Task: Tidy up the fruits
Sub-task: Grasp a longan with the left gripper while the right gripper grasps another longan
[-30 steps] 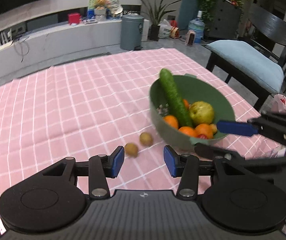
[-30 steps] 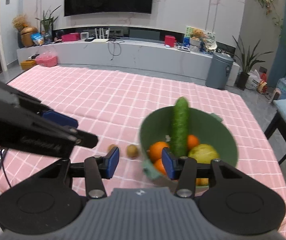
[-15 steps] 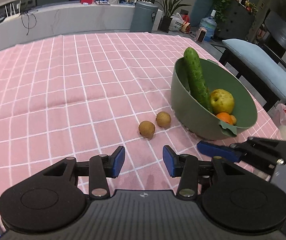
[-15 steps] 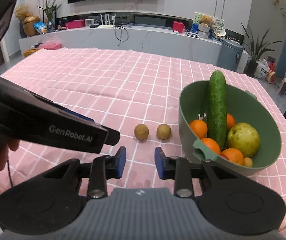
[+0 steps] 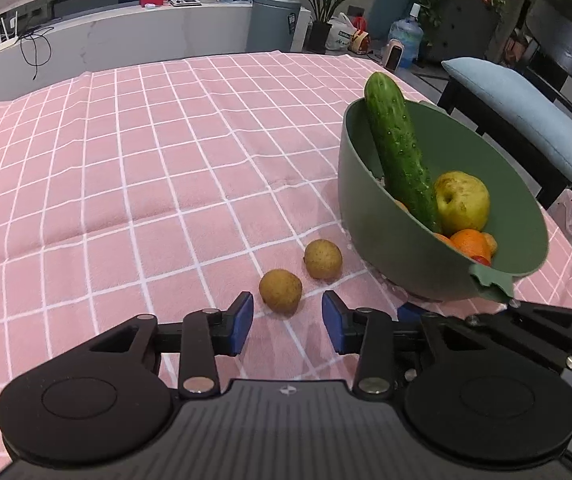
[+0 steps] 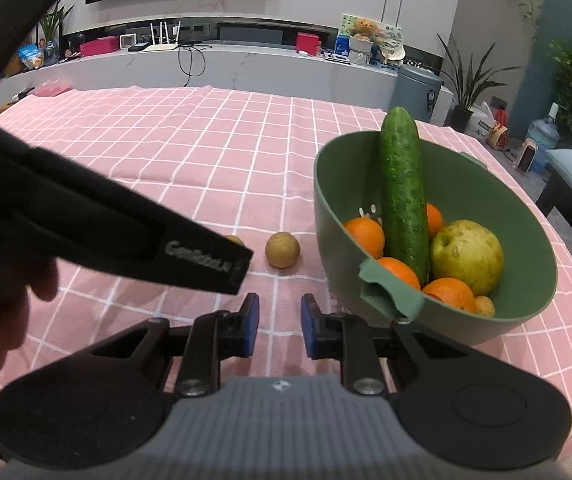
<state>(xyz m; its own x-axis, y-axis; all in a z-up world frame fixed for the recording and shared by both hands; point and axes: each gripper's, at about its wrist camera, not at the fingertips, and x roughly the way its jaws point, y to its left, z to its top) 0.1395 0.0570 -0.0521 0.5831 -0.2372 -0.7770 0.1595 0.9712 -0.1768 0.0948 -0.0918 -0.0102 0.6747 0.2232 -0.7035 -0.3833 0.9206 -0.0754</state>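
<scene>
Left wrist view looks along the left claw (image 5: 287,322), held low and level over the tabletop (image 5: 126,184) with its blue pads spread and nothing between them. Just ahead of the gap, slightly toward the left pad, sits a small brown fruit (image 5: 280,290); a second brown fruit (image 5: 323,259) lies just beyond it, near the wall of a green bowl (image 5: 386,240) ahead and to the right. In the bowl a cucumber (image 5: 400,152) leans on the far rim, with a yellow-green pear (image 5: 462,201) and an orange (image 5: 471,243) beside it.

From the right wrist view, the right claw (image 6: 280,326) also hovers low over the pink checked cloth, pads parted and empty, the bowl's near handle (image 6: 390,290) just to its right. The left claw's black body crosses in front from the left, hiding most of one brown fruit.
</scene>
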